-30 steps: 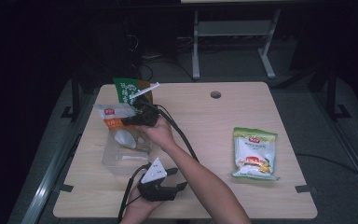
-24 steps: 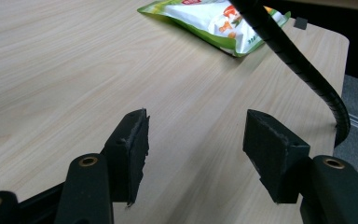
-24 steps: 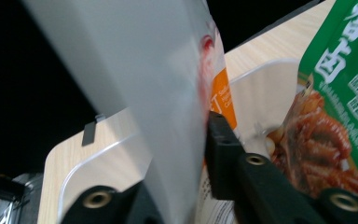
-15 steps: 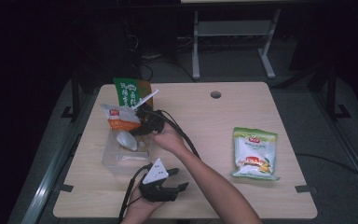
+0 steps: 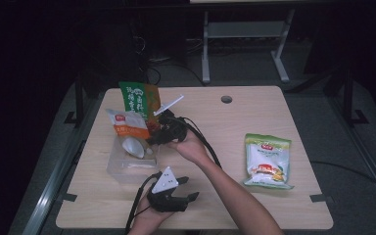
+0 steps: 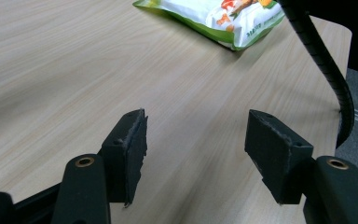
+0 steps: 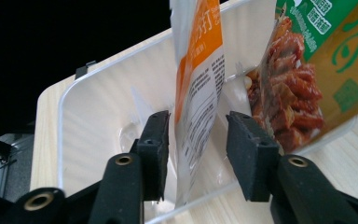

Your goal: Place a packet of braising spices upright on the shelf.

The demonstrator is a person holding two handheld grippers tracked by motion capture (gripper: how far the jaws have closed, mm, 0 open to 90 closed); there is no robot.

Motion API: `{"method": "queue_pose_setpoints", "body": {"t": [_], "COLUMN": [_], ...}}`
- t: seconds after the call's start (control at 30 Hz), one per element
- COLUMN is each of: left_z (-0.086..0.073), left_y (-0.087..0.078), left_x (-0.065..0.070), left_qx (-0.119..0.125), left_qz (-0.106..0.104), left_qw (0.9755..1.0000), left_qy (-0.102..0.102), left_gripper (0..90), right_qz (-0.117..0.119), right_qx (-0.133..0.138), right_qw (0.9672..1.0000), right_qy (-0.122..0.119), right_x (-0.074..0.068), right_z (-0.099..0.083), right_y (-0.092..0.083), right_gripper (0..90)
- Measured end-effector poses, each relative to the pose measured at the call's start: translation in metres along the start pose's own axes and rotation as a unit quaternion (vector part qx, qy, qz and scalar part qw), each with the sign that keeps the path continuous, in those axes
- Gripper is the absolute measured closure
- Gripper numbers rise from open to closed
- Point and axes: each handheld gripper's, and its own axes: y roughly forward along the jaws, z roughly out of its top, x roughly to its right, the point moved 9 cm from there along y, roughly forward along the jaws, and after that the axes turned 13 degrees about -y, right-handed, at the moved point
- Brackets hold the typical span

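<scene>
Two packets stood in tub (image 5: 127, 169) | right hand-held gripper (image 7: 196, 140) had moved the orange packet (image 7: 198, 79) upright inside, jaws now released around it | left hand-held gripper (image 6: 193, 149) released, idle on surface (image 6: 74, 70) | third bag (image 5: 268, 160) remained.

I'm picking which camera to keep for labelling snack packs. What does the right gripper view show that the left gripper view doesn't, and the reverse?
Right gripper view alone: the orange and white packet standing between the right gripper jaws, which stand apart beside it, over the clear plastic bin, with the green pouch of reddish snack pieces beside it.

Left gripper view alone: the left gripper, open over bare wood, the green-edged snack bag lying flat, and a black cable.

Both: the light wooden table and a pair of black jaws.
</scene>
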Motion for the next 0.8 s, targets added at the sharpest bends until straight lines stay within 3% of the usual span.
{"method": "queue_pose_setpoints", "body": {"t": [0.2, 0.23, 0.57, 0.63, 0.8], "left_z": [0.0, 0.0, -0.001, -0.001, -0.002], "left_y": [0.002, 0.002, 0.006, 0.006, 0.008], "left_x": [0.0, 0.0, 0.0, 0.0, 0.001], "left_qx": [0.001, 0.0, -0.005, -0.006, -0.011], "left_qz": [0.001, 0.002, 0.004, 0.004, 0.003], "left_qw": [1.0, 1.0, 1.0, 0.9999, 0.9999], "left_qy": [0.002, 0.002, 0.003, 0.011, 0.009], "left_gripper": [37.2, 37.1, 35.6, 35.5, 34.8], "right_qz": [0.001, 0.006, -0.012, -0.012, -0.024], "right_qx": [0.004, 0.008, 0.007, 0.006, 0.006], "right_qw": [0.9999, 0.9999, 0.9999, 0.9999, 0.9995], "right_qy": [-0.011, -0.003, -0.002, 0.008, 0.018], "right_x": [-0.001, -0.002, 0.006, 0.007, 0.013], "right_z": [-0.009, -0.01, -0.029, -0.034, -0.048], "right_y": [-0.013, -0.015, -0.043, -0.05, -0.065], "right_gripper": [52.3, 52.0, 46.3, 46.1, 44.2]}}
